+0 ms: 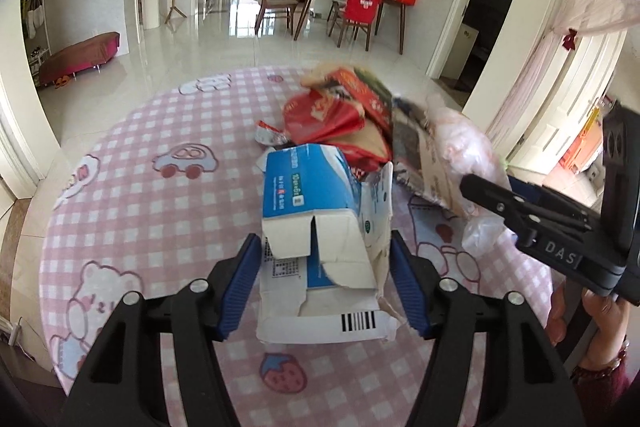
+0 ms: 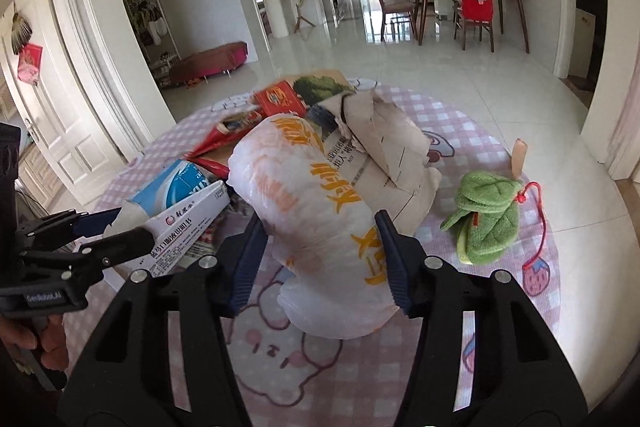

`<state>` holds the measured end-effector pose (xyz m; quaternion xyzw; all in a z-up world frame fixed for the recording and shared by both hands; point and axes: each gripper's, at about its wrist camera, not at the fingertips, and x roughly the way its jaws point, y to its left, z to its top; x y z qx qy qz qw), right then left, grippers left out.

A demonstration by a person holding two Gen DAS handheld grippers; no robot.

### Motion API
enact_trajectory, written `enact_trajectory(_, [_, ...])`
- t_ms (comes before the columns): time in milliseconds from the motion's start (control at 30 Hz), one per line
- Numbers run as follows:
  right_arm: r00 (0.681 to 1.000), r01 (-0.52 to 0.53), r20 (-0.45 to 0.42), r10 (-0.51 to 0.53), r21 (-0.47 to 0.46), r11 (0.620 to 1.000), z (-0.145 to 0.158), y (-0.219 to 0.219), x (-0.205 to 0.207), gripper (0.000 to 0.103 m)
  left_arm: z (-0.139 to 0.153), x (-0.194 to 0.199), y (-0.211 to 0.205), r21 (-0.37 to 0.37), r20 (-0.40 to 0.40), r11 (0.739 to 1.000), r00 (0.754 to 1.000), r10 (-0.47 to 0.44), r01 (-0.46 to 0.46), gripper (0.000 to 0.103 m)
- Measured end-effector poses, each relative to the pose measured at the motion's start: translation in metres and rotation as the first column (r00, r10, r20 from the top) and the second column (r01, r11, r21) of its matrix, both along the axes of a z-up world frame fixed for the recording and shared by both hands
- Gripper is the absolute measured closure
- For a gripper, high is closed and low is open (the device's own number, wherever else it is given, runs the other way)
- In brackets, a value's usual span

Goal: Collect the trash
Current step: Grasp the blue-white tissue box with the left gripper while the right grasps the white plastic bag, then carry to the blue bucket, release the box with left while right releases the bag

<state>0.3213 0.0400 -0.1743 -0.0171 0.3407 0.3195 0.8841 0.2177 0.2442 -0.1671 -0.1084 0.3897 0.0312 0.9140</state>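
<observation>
Between the blue-padded jaws of the left gripper [image 1: 324, 279] a torn blue-and-white cardboard carton [image 1: 320, 227] is seen, its long axis running away from the camera, straight along the fingers. The left pad appears to touch the carton's side; a slight gap may remain on the right, so a firm pinch cannot be confirmed. The jaws of the right gripper [image 2: 318, 263] are set around a bulging white plastic bag with orange lettering [image 2: 316, 203], both pads seemingly against its sides, its length likewise pointing forward.

Carton and bag lie side by side at the near edge of a heap of red wrappers and torn brown cardboard [image 2: 384, 143] on a round pink checked table [image 1: 132, 147]. A green plush toy [image 2: 486, 215] lies apart to the right, nearer the right gripper.
</observation>
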Motion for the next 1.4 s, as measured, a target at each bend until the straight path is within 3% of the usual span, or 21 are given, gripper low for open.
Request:
enact_trajectory(200, [0.998,0.039,0.038,-0.042,0.094,0.995,0.03,-0.029,-0.033,0.051,0.028,-0.027,0.005,-0.031,0.069,0.999,0.997,0.035,-0.033,0.04])
enact_trajectory(300, [0.996,0.066,0.044,-0.073,0.151,0.986,0.042,-0.055,-0.05,0.051,0.044,-0.037,-0.009,-0.027,0.104,1.0,0.995,0.005,-0.003,0.04])
enact_trajectory(400, [0.988,0.135,0.052,-0.147,0.184,0.974,0.048,-0.094,-0.065,0.051,0.057,-0.039,-0.044,-0.018,0.129,0.997,0.989,-0.076,0.079,0.04])
enact_trajectory(533, [0.959,0.271,0.029,-0.283,0.208,0.94,0.041,-0.157,-0.077,0.051,0.06,-0.026,-0.121,0.003,0.12,0.969,0.962,-0.244,0.245,0.04])
enact_trajectory(633, [0.906,0.413,0.005,-0.423,0.208,0.887,0.026,-0.219,-0.088,0.051,0.049,-0.009,-0.184,-0.004,0.079,0.929,0.926,-0.369,0.37,0.04])
enact_trajectory(700, [0.855,0.509,-0.016,-0.518,0.215,0.834,0.015,-0.263,-0.098,0.051,0.036,0.01,-0.232,-0.021,0.035,0.888,0.888,-0.458,0.459,0.04])
enact_trajectory(900, [0.696,0.711,-0.065,-0.715,0.197,0.675,-0.02,-0.356,-0.123,0.051,-0.01,0.051,-0.342,-0.004,-0.1,0.804,0.8,-0.592,0.594,0.039])
enact_trajectory(1000, [0.645,0.76,-0.095,-0.758,0.184,0.624,-0.039,-0.386,-0.131,0.051,-0.035,0.069,-0.391,-0.024,-0.15,0.769,0.758,-0.634,0.639,0.037])
enact_trajectory(1133, [0.599,0.799,-0.134,-0.79,0.162,0.579,-0.061,-0.41,-0.134,0.05,-0.065,0.094,-0.432,-0.04,-0.21,0.765,0.743,-0.636,0.643,0.02])
enact_trajectory(1233, [0.586,0.81,-0.163,-0.793,0.145,0.569,-0.072,-0.419,-0.134,0.05,-0.078,0.103,-0.45,-0.065,-0.235,0.763,0.734,-0.638,0.643,0.02])
enact_trajectory(1400, [0.591,0.806,-0.199,-0.782,0.125,0.578,-0.084,-0.416,-0.131,0.05,-0.092,0.099,-0.453,-0.057,-0.251,0.774,0.742,-0.622,0.63,0.02])
